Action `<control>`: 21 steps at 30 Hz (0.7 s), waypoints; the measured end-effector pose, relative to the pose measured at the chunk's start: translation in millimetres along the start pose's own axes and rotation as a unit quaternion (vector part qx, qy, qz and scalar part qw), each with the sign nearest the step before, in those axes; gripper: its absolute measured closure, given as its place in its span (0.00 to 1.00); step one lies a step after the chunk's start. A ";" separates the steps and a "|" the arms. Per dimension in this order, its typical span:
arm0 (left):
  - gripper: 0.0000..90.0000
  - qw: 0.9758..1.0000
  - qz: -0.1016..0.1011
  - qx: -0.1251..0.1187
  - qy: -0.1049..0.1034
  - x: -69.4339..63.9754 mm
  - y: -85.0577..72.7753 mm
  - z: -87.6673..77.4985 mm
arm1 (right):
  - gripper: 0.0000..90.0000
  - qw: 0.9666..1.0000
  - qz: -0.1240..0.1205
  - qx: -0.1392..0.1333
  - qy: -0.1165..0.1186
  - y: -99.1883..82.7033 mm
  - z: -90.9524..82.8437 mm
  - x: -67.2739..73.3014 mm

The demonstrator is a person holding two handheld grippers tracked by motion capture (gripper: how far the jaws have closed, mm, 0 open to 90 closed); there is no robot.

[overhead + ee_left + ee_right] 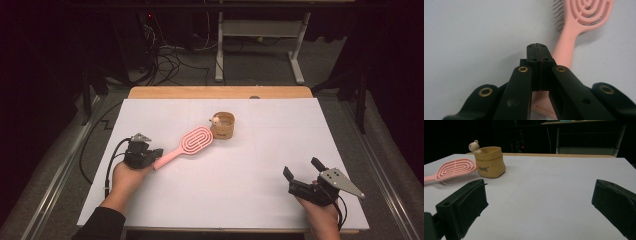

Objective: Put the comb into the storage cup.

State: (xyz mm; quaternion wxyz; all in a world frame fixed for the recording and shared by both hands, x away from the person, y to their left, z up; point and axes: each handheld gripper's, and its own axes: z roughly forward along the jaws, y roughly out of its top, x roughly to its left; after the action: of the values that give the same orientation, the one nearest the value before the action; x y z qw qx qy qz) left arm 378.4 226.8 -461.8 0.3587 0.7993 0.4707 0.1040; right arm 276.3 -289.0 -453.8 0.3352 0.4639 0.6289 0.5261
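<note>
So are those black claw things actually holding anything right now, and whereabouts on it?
Neither holds anything. The left gripper has its jaws shut, resting above the handle of the pink plastic hairbrush. The right gripper is open over bare table.

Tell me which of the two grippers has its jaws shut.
The left gripper, by the pink plastic hairbrush's handle: its black jaws meet. The right gripper rests apart, jaws spread wide.

Dark room, grey floor (250, 70), tangled cables (170, 60), white desk frame (260, 30) behind.
</note>
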 end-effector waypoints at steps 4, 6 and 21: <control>0.99 1.000 -0.004 -0.007 -0.001 -2.8 -3.8 -1.9 | 0.00 1.000 -0.001 -0.002 -0.001 0.5 -0.6 0.5; 0.99 1.000 -0.005 -0.010 -0.002 -4.0 -6.6 -2.0 | 0.00 1.000 -0.002 -0.002 -0.001 0.7 -0.9 1.2; 0.99 0.997 -0.012 -0.073 0.008 -6.7 -23.8 -14.2 | 0.00 1.000 -0.007 0.001 0.001 -0.2 0.5 2.5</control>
State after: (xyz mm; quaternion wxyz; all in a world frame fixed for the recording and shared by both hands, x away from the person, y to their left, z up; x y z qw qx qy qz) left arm 351.6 235.2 -466.4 0.4137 0.7644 0.4740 0.1408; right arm 275.9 -286.5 -454.0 0.3377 0.4596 0.6327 0.5238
